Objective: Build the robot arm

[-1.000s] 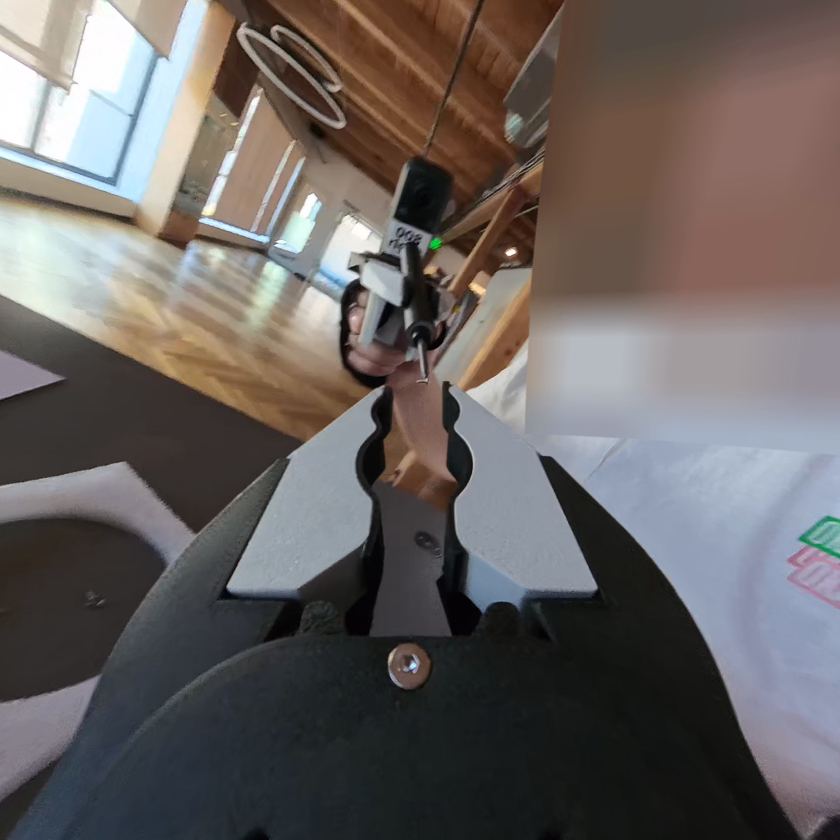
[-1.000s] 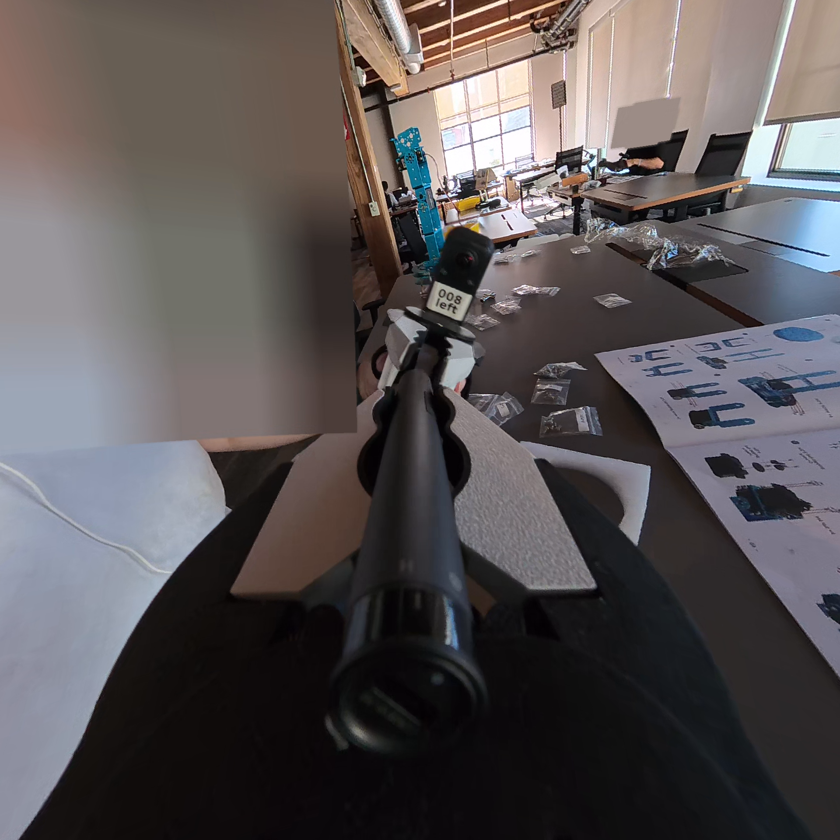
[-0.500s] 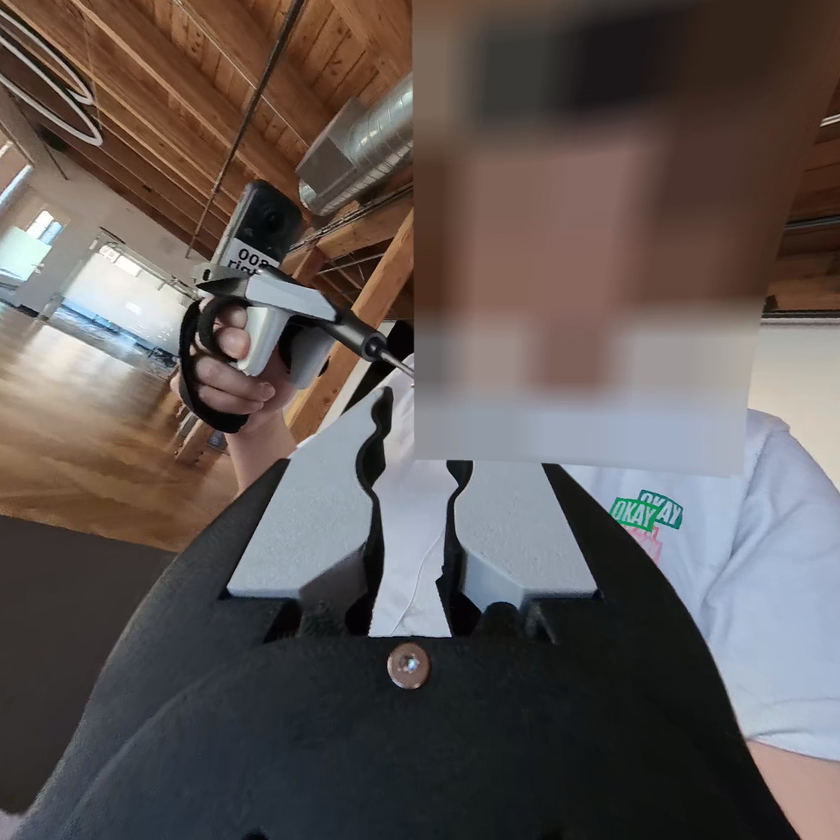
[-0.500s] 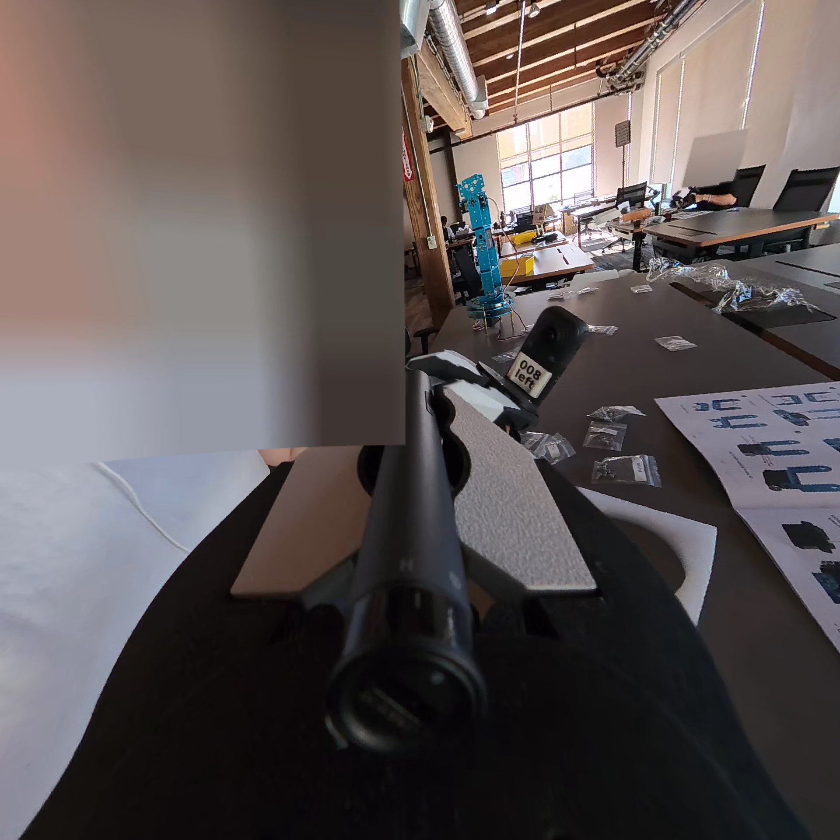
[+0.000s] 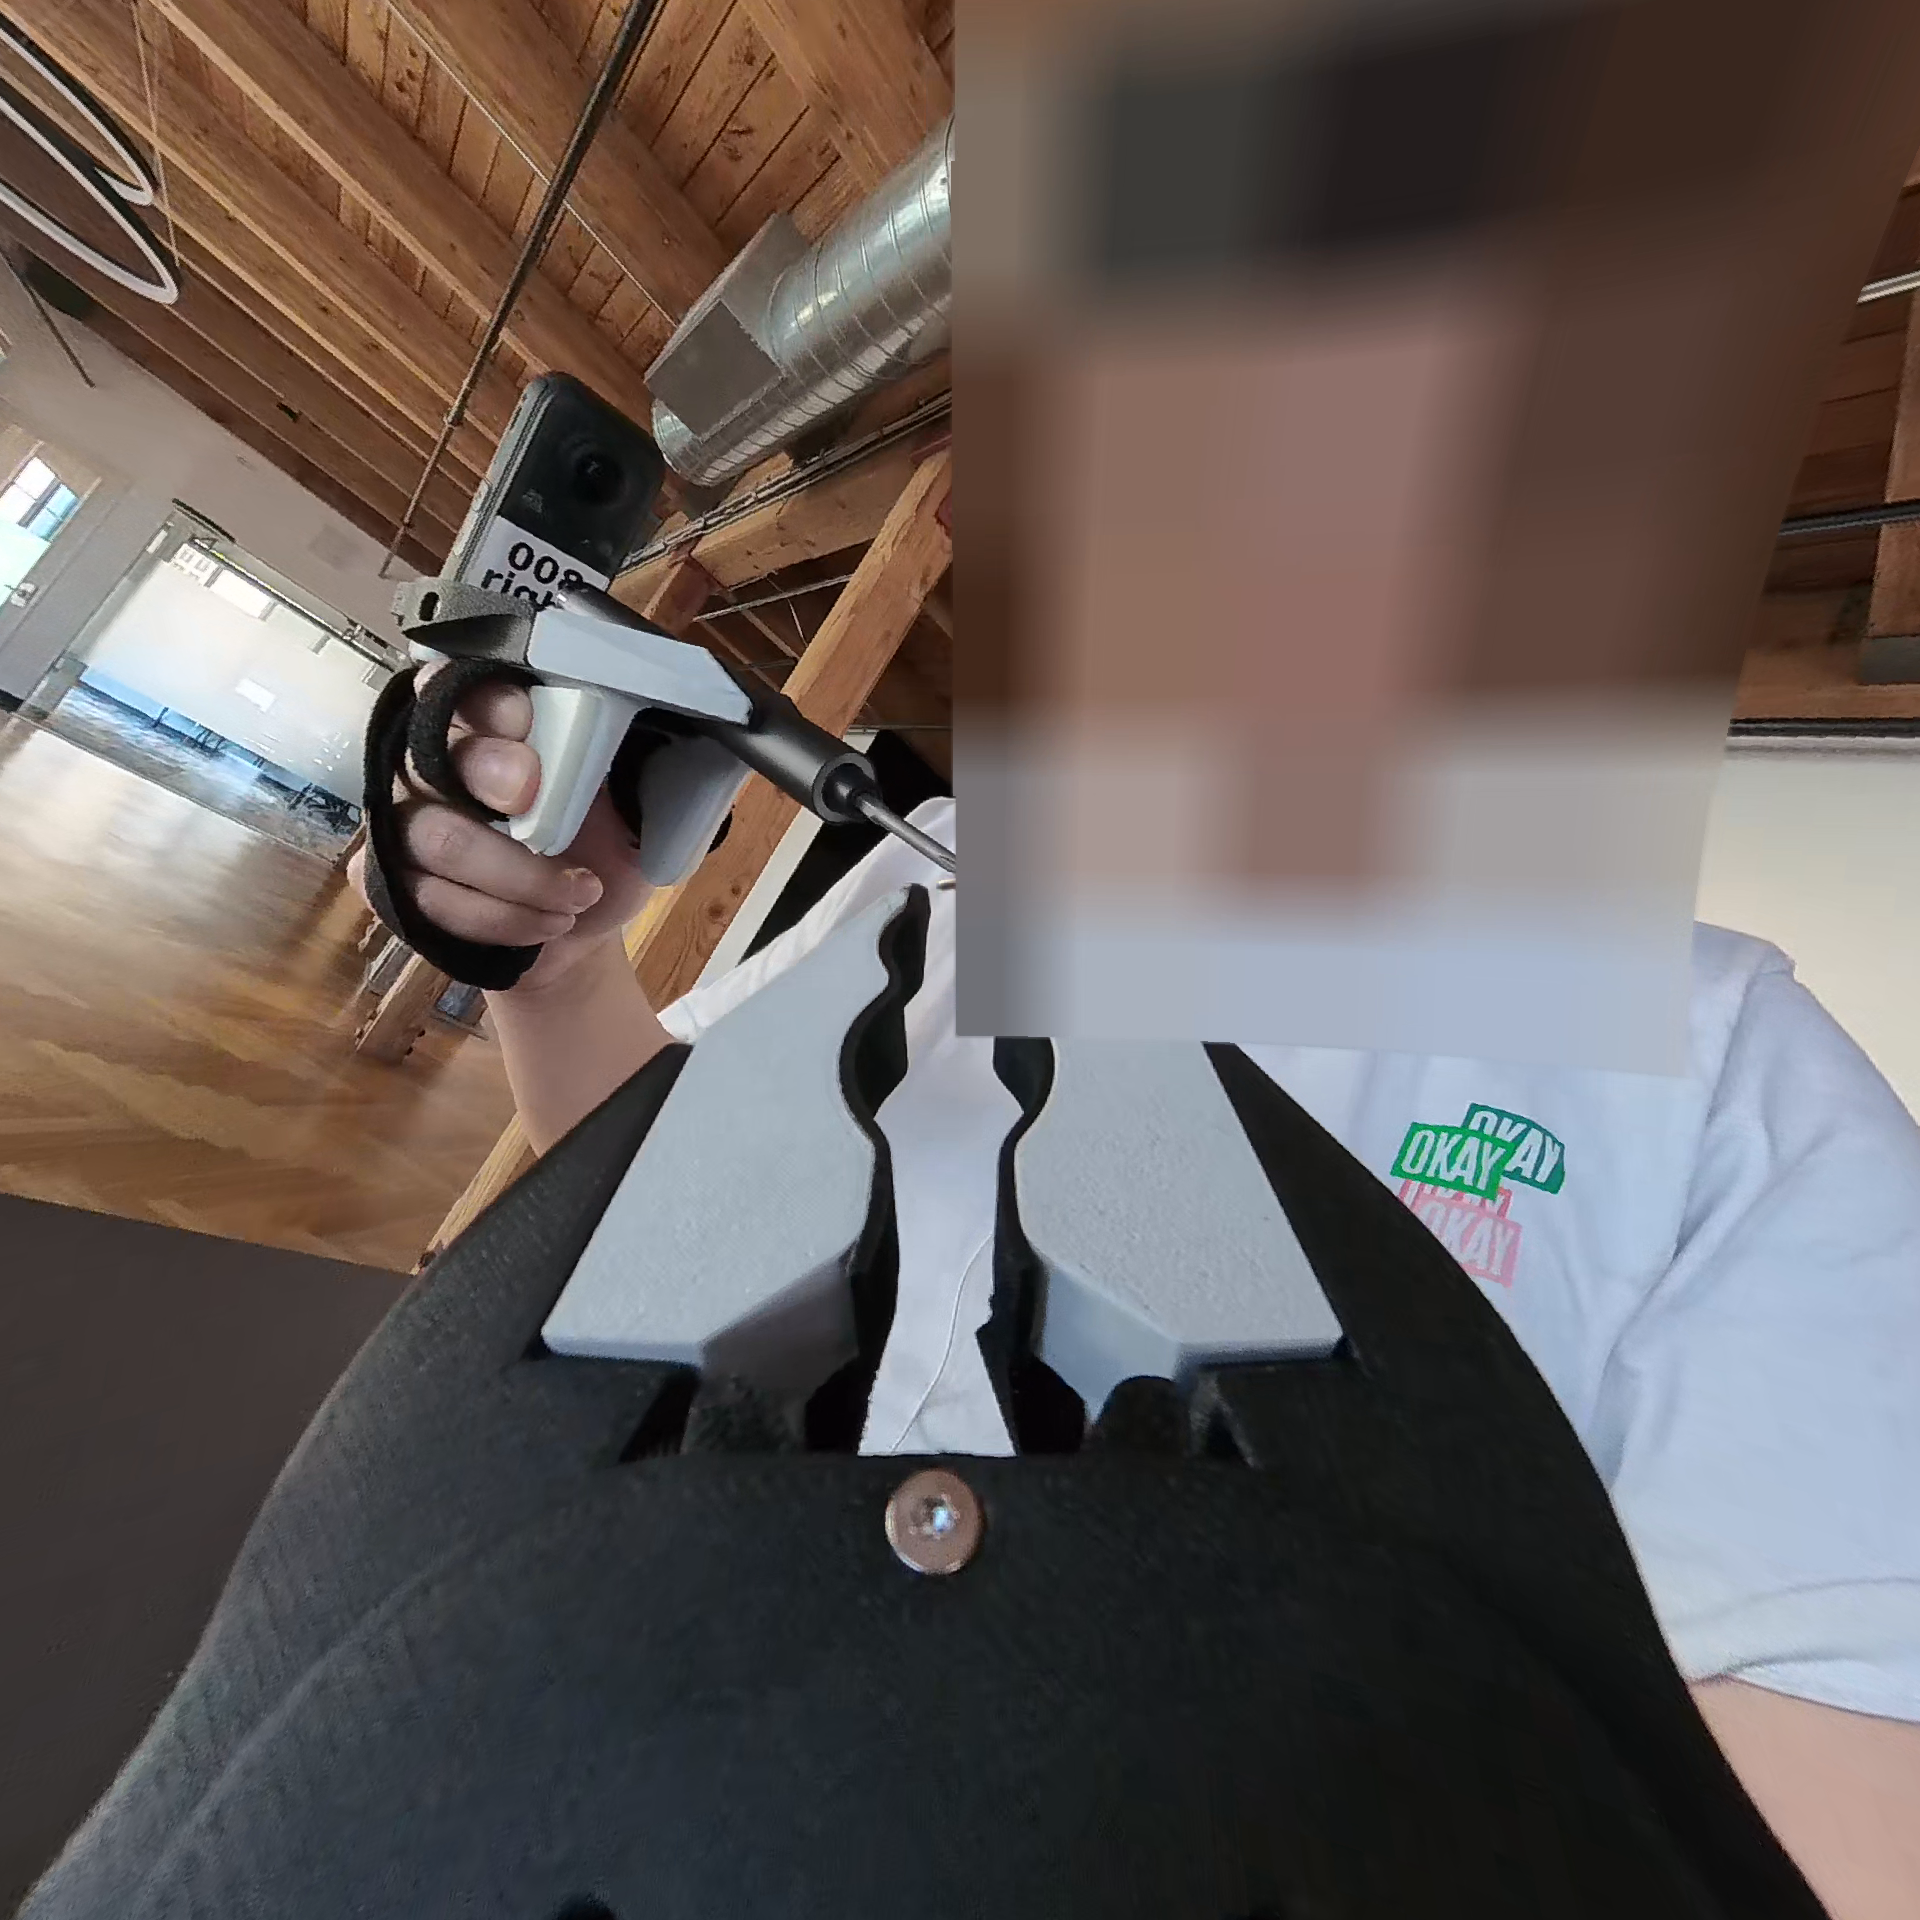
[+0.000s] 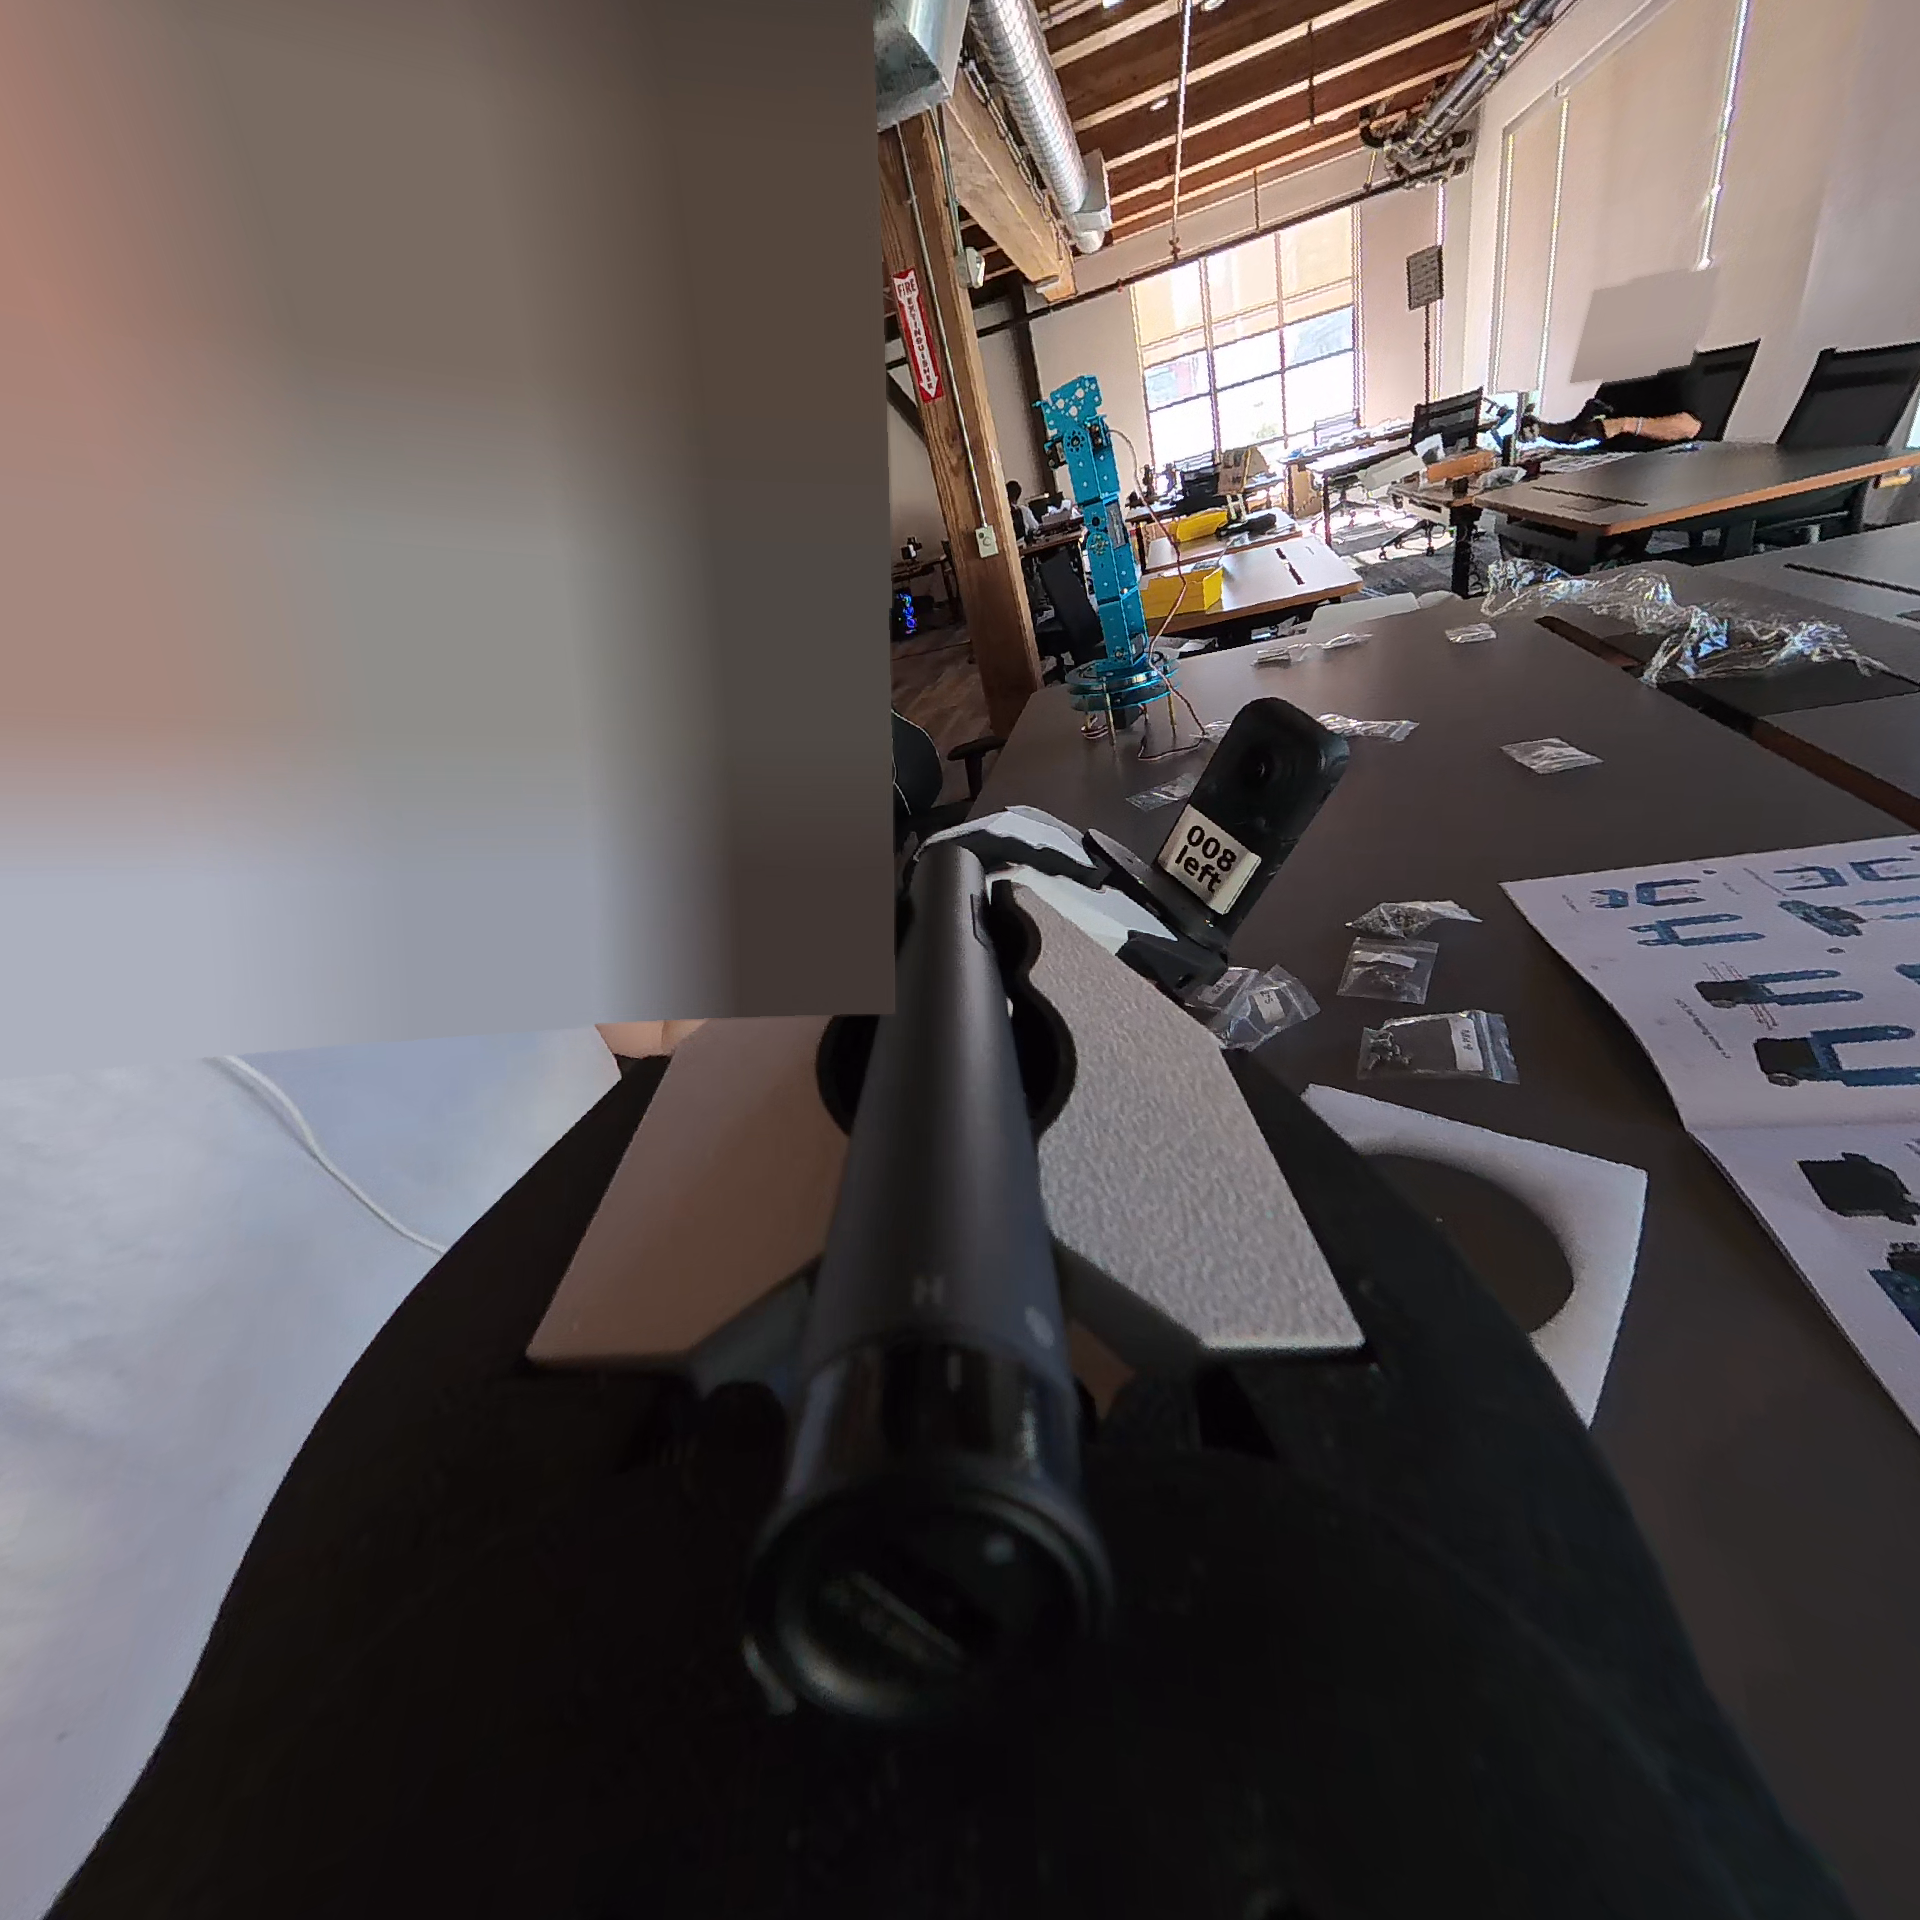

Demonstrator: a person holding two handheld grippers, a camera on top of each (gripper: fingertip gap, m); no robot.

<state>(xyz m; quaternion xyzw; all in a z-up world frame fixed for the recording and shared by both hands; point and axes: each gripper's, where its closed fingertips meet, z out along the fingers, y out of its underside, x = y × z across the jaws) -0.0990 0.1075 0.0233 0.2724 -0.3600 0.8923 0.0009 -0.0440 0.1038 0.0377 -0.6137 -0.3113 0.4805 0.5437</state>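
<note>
My right gripper (image 6: 940, 997) is shut on a dark pen-shaped screwdriver (image 6: 935, 1299), which lies lengthwise between the fingers with its butt end towards the camera. In the left wrist view the right gripper (image 5: 582, 727) is held up in a hand, and the screwdriver's thin bit (image 5: 904, 831) points towards the person. My left gripper (image 5: 945, 1091) is empty, its jaws a narrow gap apart, and it points at the person's white T-shirt (image 5: 1558, 1403). The left gripper also shows in the right wrist view (image 6: 1101, 904), just beyond the screwdriver's tip.
A dark table (image 6: 1507, 831) holds a printed instruction sheet (image 6: 1766, 1018), several small bags of parts (image 6: 1434, 1044), a white foam piece with a round cutout (image 6: 1579, 1257), a blue metal arm-like structure (image 6: 1101, 540) and crumpled clear wrap (image 6: 1662, 623). Left tips to right tips: about 6 cm.
The left gripper has tilted up from the table and swung towards the person's chest. The right gripper, still holding the screwdriver, now sits to its upper left instead of straight ahead.
</note>
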